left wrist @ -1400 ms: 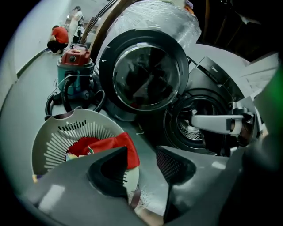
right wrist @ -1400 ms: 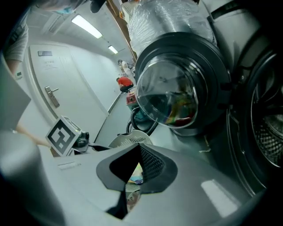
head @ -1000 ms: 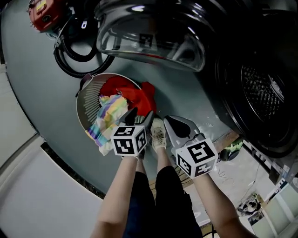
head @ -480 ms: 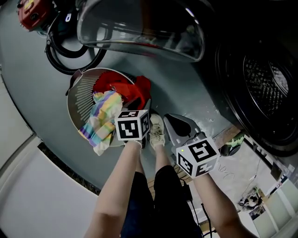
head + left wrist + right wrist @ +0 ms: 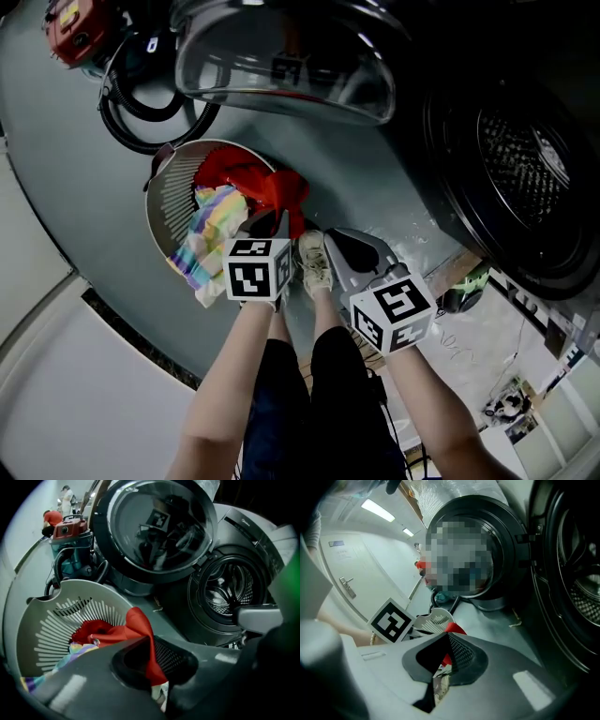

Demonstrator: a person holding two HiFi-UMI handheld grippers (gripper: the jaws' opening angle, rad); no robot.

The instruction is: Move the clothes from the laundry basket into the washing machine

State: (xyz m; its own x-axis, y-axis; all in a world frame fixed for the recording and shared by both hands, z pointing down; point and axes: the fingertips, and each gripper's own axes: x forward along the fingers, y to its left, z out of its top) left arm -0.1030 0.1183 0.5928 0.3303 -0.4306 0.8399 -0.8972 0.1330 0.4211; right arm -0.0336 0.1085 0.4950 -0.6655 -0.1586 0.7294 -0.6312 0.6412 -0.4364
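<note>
step in hand, i'd judge: the first pick from the laundry basket [image 5: 167,192]. left gripper [image 5: 149,645] is clamped on a fold of the red garment [image 5: 133,623]; the cloth runs down btwn its closed jaws. right gripper [image 5: 446,641] has its jaws together w/ nothing in them. it's held just beside the left one, over the floor nr the person's shoe [image 5: 316,262].

the garment is mostly in the basket, bunched on top of a striped pastel cloth [image 5: 211,232], w/ one end drawn up at the rim on the washer side. that end is pulled into a strip. its long axis runs from the heap to the left jaws, w/ the held end pointing at the person and the bulk trailing back into the basket.

next move prob calls for lifting till the tail clears the rim, then swinging right to the drum opening [image 5: 525,164], held end first. the door [image 5: 281,66] stands open above the basket, so keep under it. can't tell if the striped cloth is snagged on the red one.
</note>
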